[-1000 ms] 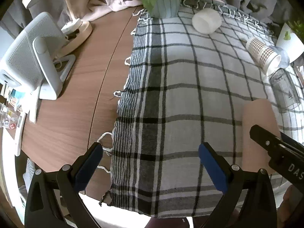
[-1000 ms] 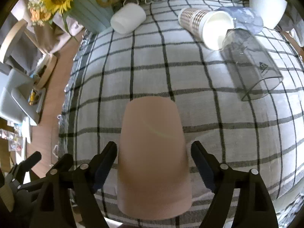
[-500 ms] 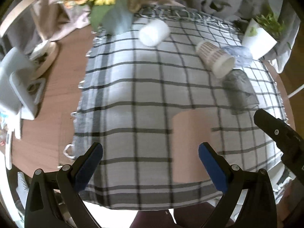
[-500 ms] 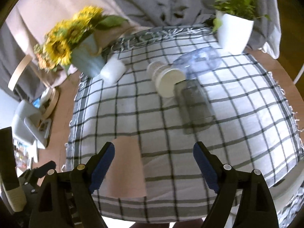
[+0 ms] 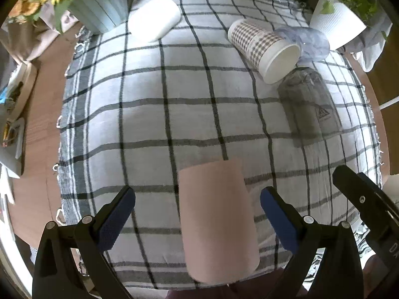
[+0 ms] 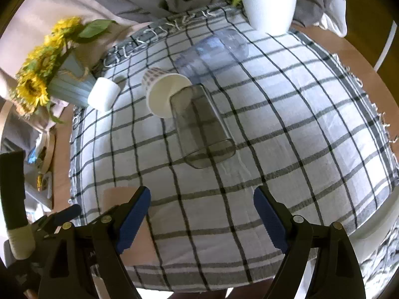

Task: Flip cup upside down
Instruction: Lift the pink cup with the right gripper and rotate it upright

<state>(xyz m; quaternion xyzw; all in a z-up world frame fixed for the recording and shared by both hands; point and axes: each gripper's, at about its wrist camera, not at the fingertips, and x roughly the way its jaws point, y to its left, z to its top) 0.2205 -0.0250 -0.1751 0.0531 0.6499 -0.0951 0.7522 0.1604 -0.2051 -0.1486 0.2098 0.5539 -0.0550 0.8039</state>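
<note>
Both tongs stand released: your left gripper [image 5: 197, 214] straddles the pink cup [image 5: 217, 221] without touching, your right gripper [image 6: 202, 218] empty beside it. Clench off-centre and the cup may skid off the checked cloth [image 5: 159, 114].

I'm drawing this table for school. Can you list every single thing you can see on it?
pink cup: 1, pink, standing at near edge
checked paper cup: 1, white-brown, lying mid-back
smoky plastic cup: 1, grey, lying by it
clear cup: 1, bluish, lying behind
white cup: 1, back left
sunflower vase: 1, pale blue, back left
plant pot: 1, white, back right
tablecloth: 1, grey plaid
left gripper: open, blue fingers
right gripper: open, blue fingers
</note>
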